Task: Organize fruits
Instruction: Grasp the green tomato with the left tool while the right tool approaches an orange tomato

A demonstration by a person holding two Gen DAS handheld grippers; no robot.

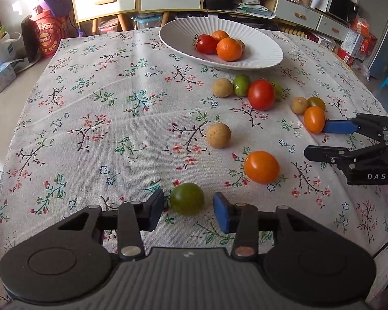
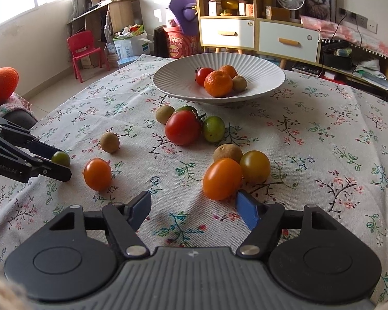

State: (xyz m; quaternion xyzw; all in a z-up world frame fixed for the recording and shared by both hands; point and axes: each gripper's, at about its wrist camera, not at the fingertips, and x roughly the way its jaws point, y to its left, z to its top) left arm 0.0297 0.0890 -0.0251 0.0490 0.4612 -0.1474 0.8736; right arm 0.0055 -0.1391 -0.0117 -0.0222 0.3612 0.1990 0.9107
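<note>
- Left gripper point(image 1: 188, 208): fingers standing apart, bracketing a green tomato point(image 1: 187, 199) lying on the tablecloth point(image 1: 90, 129).
- Right gripper point(image 2: 194, 210): fingers apart, an orange tomato point(image 2: 222, 179) sitting at 1 o'clock.
- White bowl point(image 2: 258, 77): sitting at 12 o'clock.

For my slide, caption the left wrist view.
Left tongs straddle a green tomato; bowl beyond.

Fruits point(image 1: 261, 166) scattered beside bowl point(image 1: 261, 54)
</note>
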